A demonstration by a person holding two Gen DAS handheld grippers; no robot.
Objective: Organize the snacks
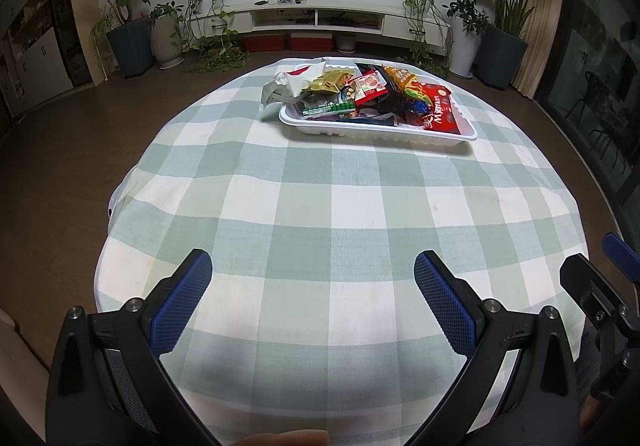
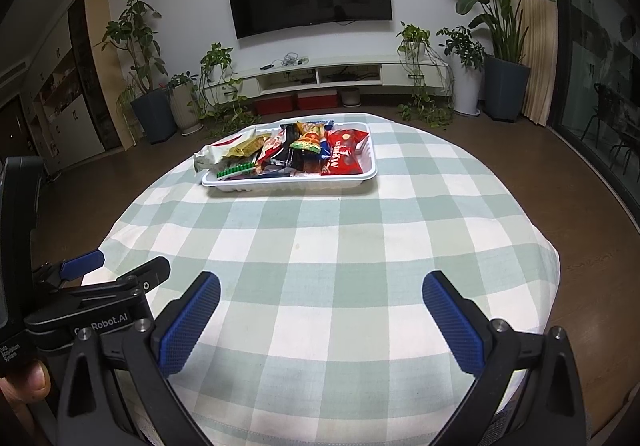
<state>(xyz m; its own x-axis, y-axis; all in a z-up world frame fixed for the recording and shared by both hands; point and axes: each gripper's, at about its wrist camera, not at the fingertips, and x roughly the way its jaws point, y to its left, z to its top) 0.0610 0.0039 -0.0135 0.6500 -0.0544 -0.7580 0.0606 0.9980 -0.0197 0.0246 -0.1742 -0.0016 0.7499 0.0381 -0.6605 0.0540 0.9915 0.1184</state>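
Observation:
A white tray (image 1: pixel 372 133) sits at the far side of the checked table, heaped with several snack packets. A red packet (image 1: pixel 440 110) lies at its right end, a gold packet (image 1: pixel 326 81) and a white bag (image 1: pixel 296 79) at its left. The tray also shows in the right wrist view (image 2: pixel 288 185), with the red packet (image 2: pixel 342 157) on the right. My left gripper (image 1: pixel 313 266) is open and empty over the near table edge. My right gripper (image 2: pixel 320 288) is open and empty, also far short of the tray. The left gripper appears at the left of the right wrist view (image 2: pixel 120 266).
The round table (image 1: pixel 320 205) has a green and white checked cloth. Beyond it are a TV, a low white cabinet (image 1: pixel 316 11), potted plants (image 1: pixel 128 41) and dark wood floor all round.

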